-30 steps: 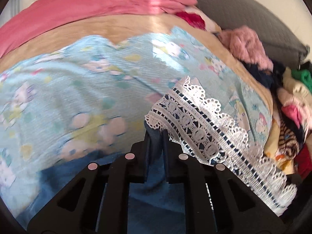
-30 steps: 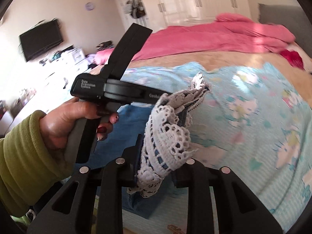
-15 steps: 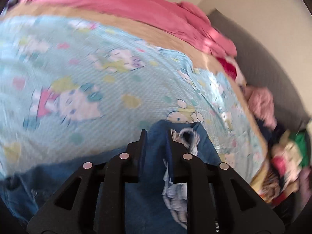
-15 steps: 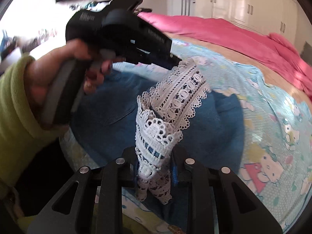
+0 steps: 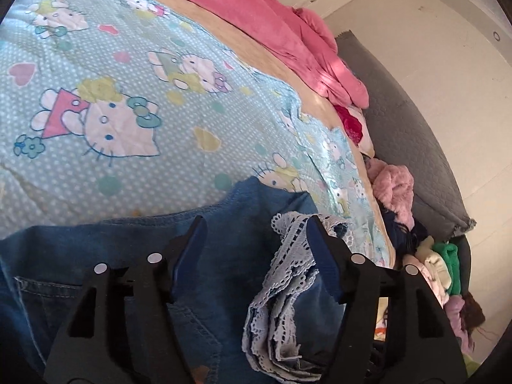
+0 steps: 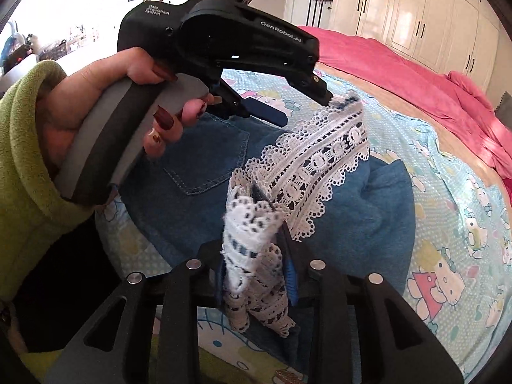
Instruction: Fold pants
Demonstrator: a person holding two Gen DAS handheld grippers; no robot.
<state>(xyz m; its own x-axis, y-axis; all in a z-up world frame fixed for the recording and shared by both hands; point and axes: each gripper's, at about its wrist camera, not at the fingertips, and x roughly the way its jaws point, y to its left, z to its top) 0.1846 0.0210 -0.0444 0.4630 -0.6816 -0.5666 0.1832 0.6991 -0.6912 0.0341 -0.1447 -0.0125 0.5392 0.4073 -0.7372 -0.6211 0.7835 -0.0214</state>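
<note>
Nearest the right wrist camera, the right gripper [image 6: 256, 265] pinches the lace hem [image 6: 307, 166] of the denim pants [image 6: 198, 172], which lie doubled over on the bed [image 5: 128, 64]. Beyond, the left gripper [image 5: 256, 249] stands spread above them. The fold seems just laid; next, release and smooth.

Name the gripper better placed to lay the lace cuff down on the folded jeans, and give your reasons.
Right. The right gripper is shut on the lace cuff above the jeans. The left gripper is open, the lace merely lying against one finger, so it would need to regrasp.
</note>
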